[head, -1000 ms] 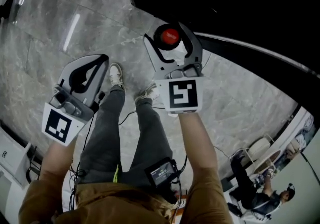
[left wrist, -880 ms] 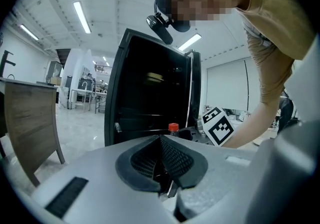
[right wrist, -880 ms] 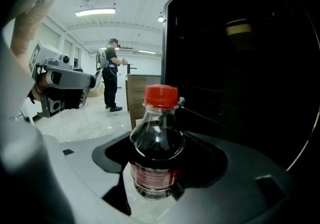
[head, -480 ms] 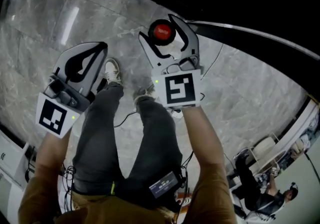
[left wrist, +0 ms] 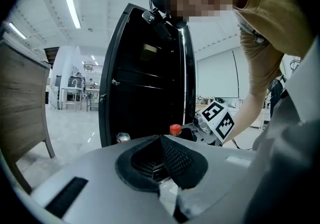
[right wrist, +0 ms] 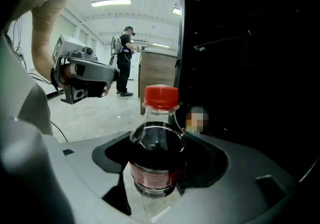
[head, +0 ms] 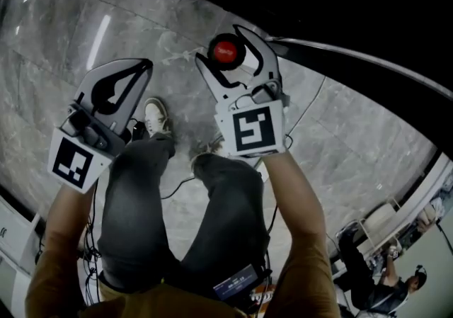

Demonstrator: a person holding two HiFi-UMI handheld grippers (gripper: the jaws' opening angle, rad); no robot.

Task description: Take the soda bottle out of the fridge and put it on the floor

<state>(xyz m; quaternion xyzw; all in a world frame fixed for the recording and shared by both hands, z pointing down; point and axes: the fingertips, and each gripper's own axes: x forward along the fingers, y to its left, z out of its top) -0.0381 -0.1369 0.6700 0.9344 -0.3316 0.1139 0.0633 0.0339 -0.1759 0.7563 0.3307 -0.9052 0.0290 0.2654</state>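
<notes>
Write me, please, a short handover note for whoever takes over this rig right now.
Right gripper: jaws shut on the soda bottle, held upright by its body.
Left gripper: jaws together, empty.
The soda bottle is outside the open fridge, above the floor beside it.
Done: bottle taken out.
Left: lower it, stand it on the floor, release.

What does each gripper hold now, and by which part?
The right gripper holds the soda bottle by its body, near the red label. The left gripper is shut and holds nothing.
</notes>
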